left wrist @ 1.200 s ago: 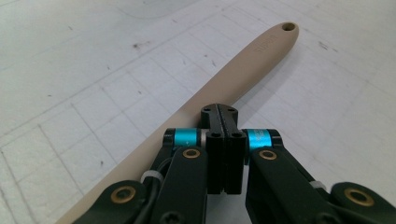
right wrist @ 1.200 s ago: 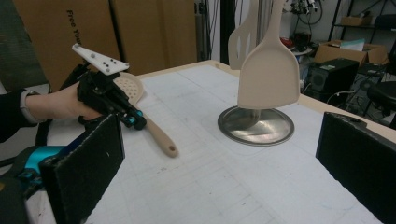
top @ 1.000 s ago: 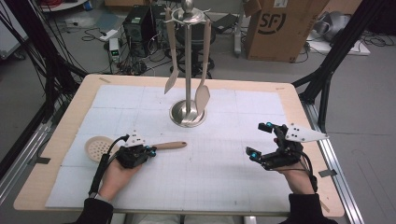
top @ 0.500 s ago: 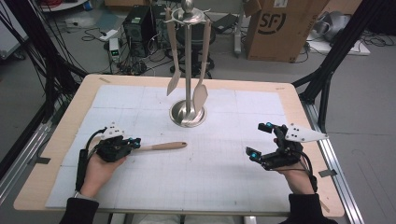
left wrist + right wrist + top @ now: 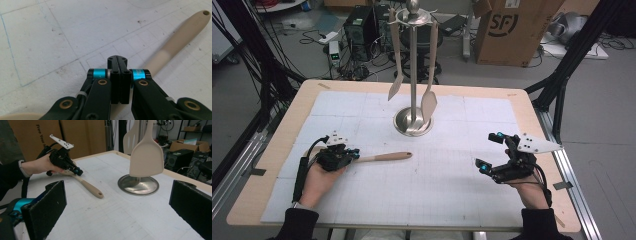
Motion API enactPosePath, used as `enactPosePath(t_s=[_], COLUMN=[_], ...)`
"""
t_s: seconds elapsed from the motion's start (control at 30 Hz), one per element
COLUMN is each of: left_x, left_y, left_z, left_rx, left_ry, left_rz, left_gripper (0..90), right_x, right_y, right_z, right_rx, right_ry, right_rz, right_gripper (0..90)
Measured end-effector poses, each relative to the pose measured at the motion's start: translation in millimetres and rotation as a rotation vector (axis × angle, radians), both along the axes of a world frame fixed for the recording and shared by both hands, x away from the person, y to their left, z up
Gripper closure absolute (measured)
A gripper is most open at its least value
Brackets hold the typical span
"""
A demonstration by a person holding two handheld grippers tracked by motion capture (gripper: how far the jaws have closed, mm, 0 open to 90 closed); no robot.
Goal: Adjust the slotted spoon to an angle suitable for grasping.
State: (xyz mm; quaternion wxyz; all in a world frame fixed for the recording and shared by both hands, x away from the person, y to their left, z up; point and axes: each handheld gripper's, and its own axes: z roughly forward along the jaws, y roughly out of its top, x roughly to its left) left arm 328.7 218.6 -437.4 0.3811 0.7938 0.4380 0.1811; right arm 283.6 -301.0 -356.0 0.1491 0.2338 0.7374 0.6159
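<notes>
Left gripper [image 5: 354, 154] clenched on the spoon [image 5: 384, 157] near its bowl end, handle lying flat on the surface [image 5: 437, 200], probably to lift it toward the rack [image 5: 413, 65]. Right gripper [image 5: 492, 152] released, wide apart, resting well aside, perhaps waiting.

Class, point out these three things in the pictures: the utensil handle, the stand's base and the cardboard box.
Utensil handle [image 5: 384, 157]: high view, mid-handle.
Stand's base [image 5: 146, 186]: right gripper view, bare metal disc.
Cardboard box [image 5: 507, 30]: high view, front face.
</notes>
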Motion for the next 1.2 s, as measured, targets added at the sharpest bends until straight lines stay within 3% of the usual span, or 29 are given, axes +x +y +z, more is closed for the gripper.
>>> enactPosePath(t_s=[0.3,0.37,0.67,0.93,1.2], left_x=[-0.8,0.0,-9.4,-33.2,-67.4], left_y=[0.6,0.4,4.7,14.8,27.7], left_z=[-2.0,-3.7,-3.6,-4.1,-3.1], left_rx=[0.018,0.044,0.036,0.007,0.022], left_ry=[0.011,0.027,0.033,0.043,0.046], left_rz=[0.002,0.011,0.008,0.032,0.06], left_gripper=[89.9,89.9,90.0,90.0,90.0], right_x=[0.7,0.8,1.0,1.4,1.8], right_y=[-0.4,-0.4,-0.8,-0.7,1.0], right_z=[-0.5,-0.6,-0.7,-0.2,1.0], right_rx=[0.001,0.002,0.003,0.003,0.004], right_ry=[0.002,0.002,0.006,0.001,-0.002], right_rz=[0.002,0.002,0.003,0.004,0.009], right_gripper=[0.2,0.2,0.2,0.2,0.2])
